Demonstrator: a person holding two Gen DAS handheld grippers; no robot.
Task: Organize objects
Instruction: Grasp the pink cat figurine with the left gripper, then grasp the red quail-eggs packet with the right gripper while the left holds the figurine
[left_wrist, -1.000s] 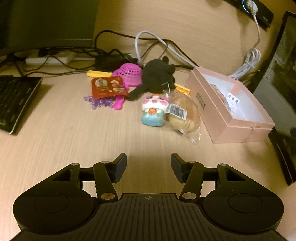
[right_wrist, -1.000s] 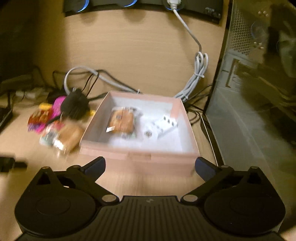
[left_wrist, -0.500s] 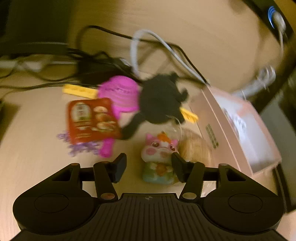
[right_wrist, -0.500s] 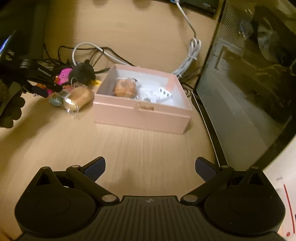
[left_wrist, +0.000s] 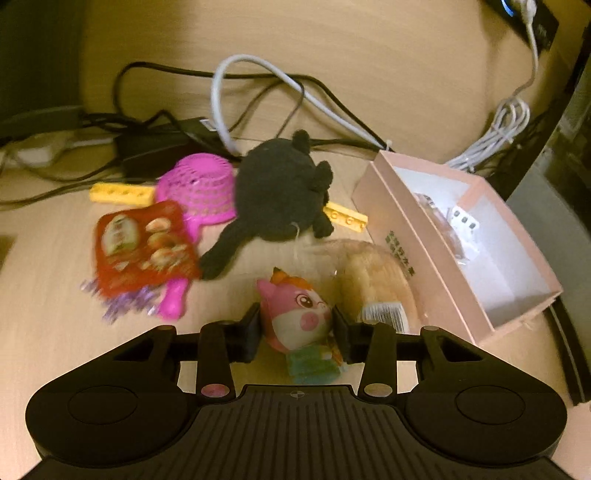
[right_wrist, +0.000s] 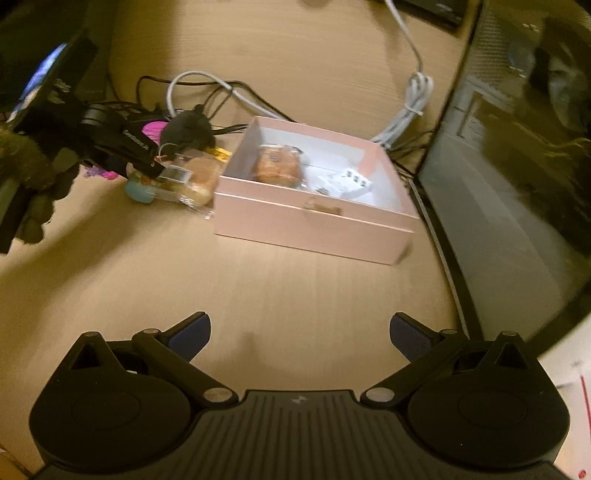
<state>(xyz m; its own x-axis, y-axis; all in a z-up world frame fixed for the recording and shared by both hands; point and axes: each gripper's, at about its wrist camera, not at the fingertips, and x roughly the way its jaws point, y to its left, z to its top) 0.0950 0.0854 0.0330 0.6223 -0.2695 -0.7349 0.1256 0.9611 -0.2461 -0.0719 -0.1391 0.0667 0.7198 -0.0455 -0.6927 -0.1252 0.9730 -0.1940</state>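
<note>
The pink box (left_wrist: 436, 236) sits open toward the tabletop's (left_wrist: 51, 325) right edge, just right of the clutter, already holding a wrapped bun and a small white block. That is the relation that matters: from the left tongs (left_wrist: 295, 326) the box lies forward and to the right, its long axis running away from them, with the bagged bread (left_wrist: 373, 284) between. The left tongs are nearer the clutter and have both pads against the sides of the small pink-faced toy (left_wrist: 295, 317), seemingly gripping it. It looks soft, round-headed, with a green base. The right tongs (right_wrist: 299, 330) hang spread wide and empty over bare tabletop before the box's near wall.
</note>
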